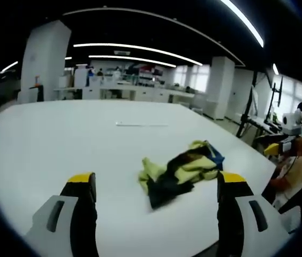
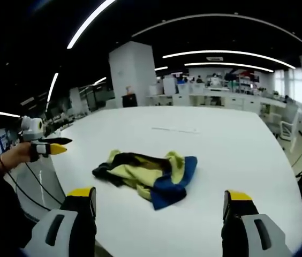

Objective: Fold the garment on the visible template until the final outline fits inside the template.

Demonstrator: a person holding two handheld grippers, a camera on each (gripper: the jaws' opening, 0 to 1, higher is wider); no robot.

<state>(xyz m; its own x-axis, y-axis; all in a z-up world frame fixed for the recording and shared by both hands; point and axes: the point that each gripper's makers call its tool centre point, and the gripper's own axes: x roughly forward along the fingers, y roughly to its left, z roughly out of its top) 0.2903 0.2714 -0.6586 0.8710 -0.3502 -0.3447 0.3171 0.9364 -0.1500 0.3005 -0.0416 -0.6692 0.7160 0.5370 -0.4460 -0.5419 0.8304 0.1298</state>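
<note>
One garment [image 1: 181, 168] here, crumpled into a heap of yellow, black and blue on a big white table [image 1: 60, 144]. In the left gripper view it lies a bit right of centre, just beyond the jaws; in the right gripper view the same garment [image 2: 148, 176] sits roughly centred ahead of the jaws, blue corner nearest the camera.

Two grippers. The left gripper [image 1: 156, 193] has its yellow-tipped jaws spread wide with nothing between them, hovering over the near table edge. The right gripper [image 2: 161, 206] is likewise spread wide and empty. Each one also pops up in the other's view — the right one [image 1: 279, 149] at the far right, the left one [image 2: 52, 147] at the far left, held off the table's side.

One thin pale strip [image 1: 140, 125] lies on the table well beyond the garment; can't tell what it is.

Room is an open office: white pillars [image 2: 132, 72], long ceiling light strips, desks and shelves along the far wall.

Plenty of bare tabletop all round the garment — it's well clear of every edge.
</note>
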